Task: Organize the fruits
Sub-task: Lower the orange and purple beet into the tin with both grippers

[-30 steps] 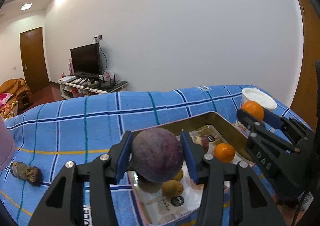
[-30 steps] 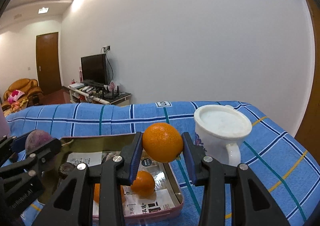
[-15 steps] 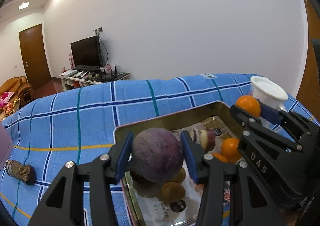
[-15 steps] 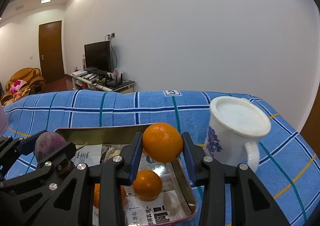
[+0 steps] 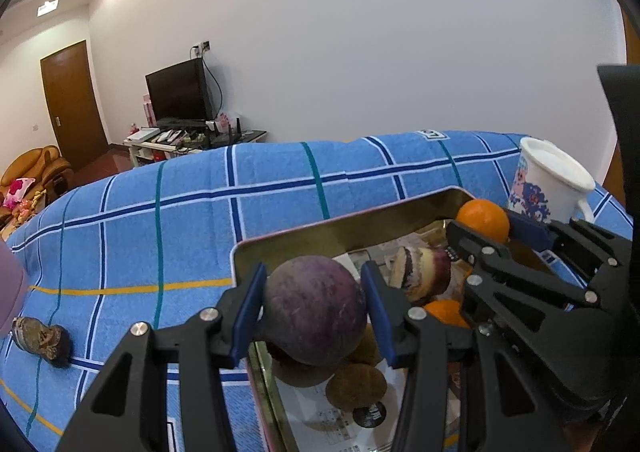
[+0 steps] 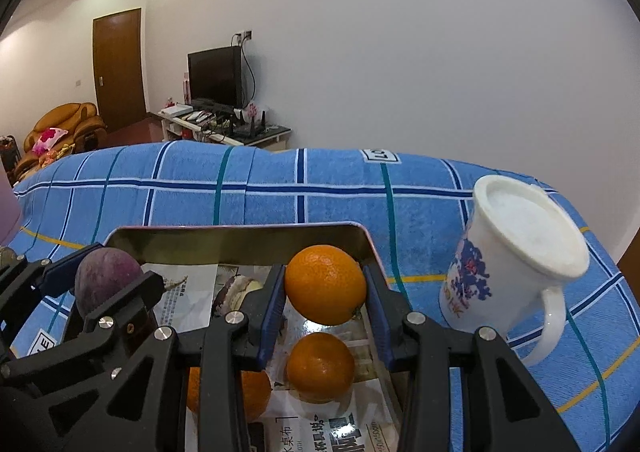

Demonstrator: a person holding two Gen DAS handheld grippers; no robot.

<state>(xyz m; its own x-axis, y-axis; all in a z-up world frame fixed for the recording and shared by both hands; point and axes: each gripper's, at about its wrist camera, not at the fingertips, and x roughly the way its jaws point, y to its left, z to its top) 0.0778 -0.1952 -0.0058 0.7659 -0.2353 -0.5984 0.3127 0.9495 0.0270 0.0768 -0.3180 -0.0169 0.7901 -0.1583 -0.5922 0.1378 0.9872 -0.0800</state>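
We hold a purple fruit (image 5: pixel 316 312) in the left gripper (image 5: pixel 314 316) and an orange (image 6: pixel 325 284) in the right gripper (image 6: pixel 325 292), jaws clamped, both above the tray (image 6: pixel 240 238). Several fruits already lie inside; one dark piece (image 5: pixel 40 340) waits at nine o'clock.

The left gripper (image 5: pixel 314 310) clamps a round purple fruit (image 5: pixel 316 310) between its blue pads (image 5: pixel 249 310), holding it over the near left corner of a metal tray (image 5: pixel 340 226). The tray rests on a blue plaid cloth (image 5: pixel 192 220) and is lined with printed paper. In it lie a brown kiwi (image 5: pixel 356 386), a cut purple fruit (image 5: pixel 422 272) and an orange (image 5: pixel 444 312). At right, the right gripper (image 5: pixel 494 226) grips another orange (image 5: pixel 482 218) near the tray's far right corner. A white mug (image 5: pixel 552 184) with a blue print stands beyond it. A small dark figurine (image 5: pixel 40 338) lies on the cloth at far left.
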